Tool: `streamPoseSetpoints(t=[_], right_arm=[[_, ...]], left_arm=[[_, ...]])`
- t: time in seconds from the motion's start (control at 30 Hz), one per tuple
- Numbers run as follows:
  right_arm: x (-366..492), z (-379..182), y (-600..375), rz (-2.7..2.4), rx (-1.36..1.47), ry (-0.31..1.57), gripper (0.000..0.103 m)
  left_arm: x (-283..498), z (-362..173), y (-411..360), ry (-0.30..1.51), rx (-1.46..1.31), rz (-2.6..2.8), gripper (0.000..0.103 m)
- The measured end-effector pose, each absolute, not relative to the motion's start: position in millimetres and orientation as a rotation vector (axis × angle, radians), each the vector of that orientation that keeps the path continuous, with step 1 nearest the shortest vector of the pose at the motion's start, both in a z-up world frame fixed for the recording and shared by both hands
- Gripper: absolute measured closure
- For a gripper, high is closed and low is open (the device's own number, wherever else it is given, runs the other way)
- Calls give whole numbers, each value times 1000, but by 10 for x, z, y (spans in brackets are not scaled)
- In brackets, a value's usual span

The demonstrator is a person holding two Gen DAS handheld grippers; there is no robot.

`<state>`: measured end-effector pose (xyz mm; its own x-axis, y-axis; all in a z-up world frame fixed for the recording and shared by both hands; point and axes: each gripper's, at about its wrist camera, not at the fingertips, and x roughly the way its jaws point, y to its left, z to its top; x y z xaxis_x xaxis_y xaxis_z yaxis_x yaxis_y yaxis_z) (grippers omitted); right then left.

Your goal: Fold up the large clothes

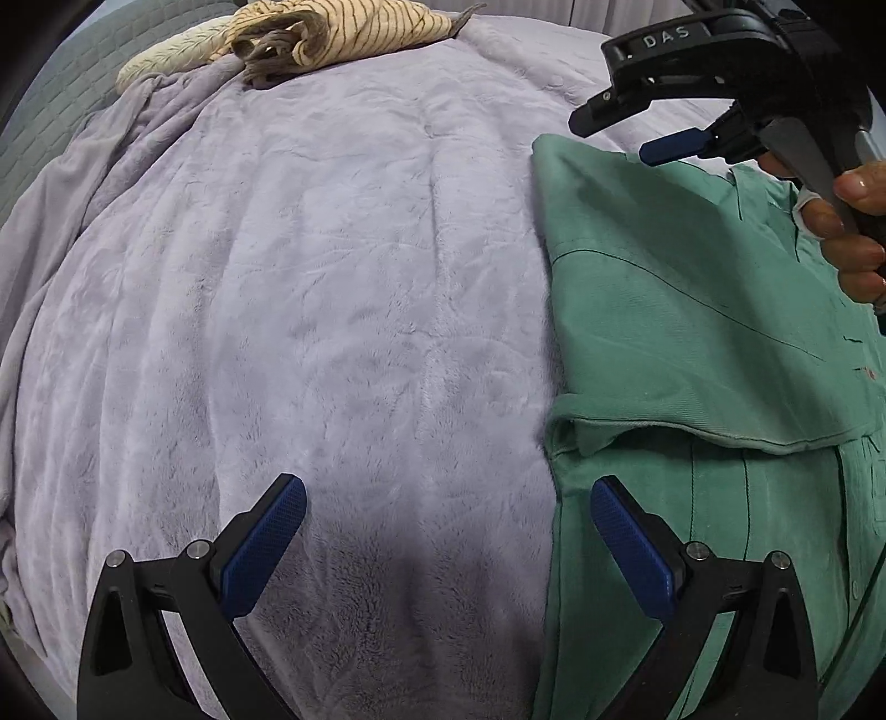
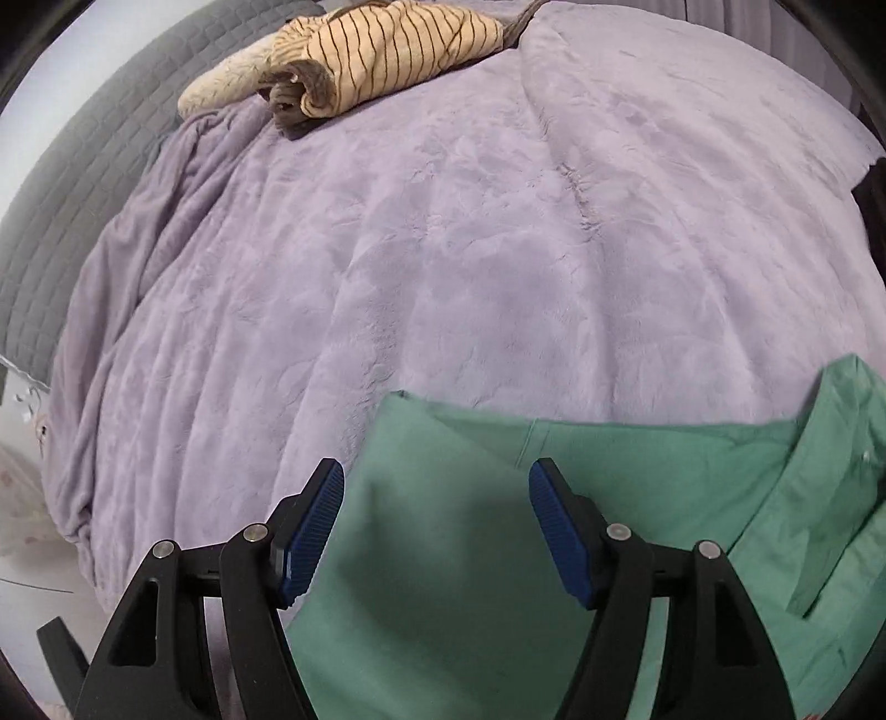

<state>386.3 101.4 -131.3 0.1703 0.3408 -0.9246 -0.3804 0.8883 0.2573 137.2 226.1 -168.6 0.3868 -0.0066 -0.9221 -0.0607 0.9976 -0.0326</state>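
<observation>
A green button shirt lies on a lilac plush blanket at the right of the left wrist view, its left sleeve folded across the body. My left gripper is open and empty, just above the blanket at the shirt's left edge. My right gripper hovers open over the shirt's upper part, held by a hand. In the right wrist view the shirt fills the bottom, collar at the right, and my right gripper is open over the folded sleeve.
A pile of clothes with a yellow striped top lies at the far end of the blanket; it also shows in the right wrist view. A grey quilted cover is at the left. The blanket's edge drops at the lower left.
</observation>
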Motion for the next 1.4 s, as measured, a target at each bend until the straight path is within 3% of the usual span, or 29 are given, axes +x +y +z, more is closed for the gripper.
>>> streamPoseSetpoints(t=[0.27,0.33,0.37,0.4,0.6,0.77,0.97,1.03,1.1,1.13,1.27,1.4], right_arm=[[3968,-1664,1024,731,26,1545,37],[3953,-1671,1074,717,-5,1541,55],[3963,-1702,1111,672,-47,1535,94],[3971,-1742,1139,636,-83,1522,99],[3756,-1422,1352,532,-382,1251,99],[3993,-1637,1099,451,-220,1318,99],[3905,-1251,622,445,-11,1292,95],[3800,-1166,447,444,45,1304,88],[3664,-1142,228,433,93,1314,55],[3583,-1161,204,417,107,1317,50],[3151,-1188,-403,341,244,1341,49],[2572,-1252,-1140,203,429,1359,49]], left_arm=[[1421,-1746,2375,1180,-110,38,0],[1470,-1751,2320,1182,-108,32,0],[1487,-1748,2291,1178,-105,33,0],[1500,-1738,2272,1171,-101,39,0],[1503,-1837,2352,1167,-74,175,0],[1468,-1733,2507,1160,-102,176,0],[1756,-1287,2506,1055,-191,27,0],[1842,-1264,2334,1056,-165,-46,0],[1855,-1395,2139,1091,-40,-58,0],[1825,-1518,2072,1116,44,-40,0],[1572,-1800,2294,1217,74,0,0],[1433,-1739,2488,1256,72,63,0]])
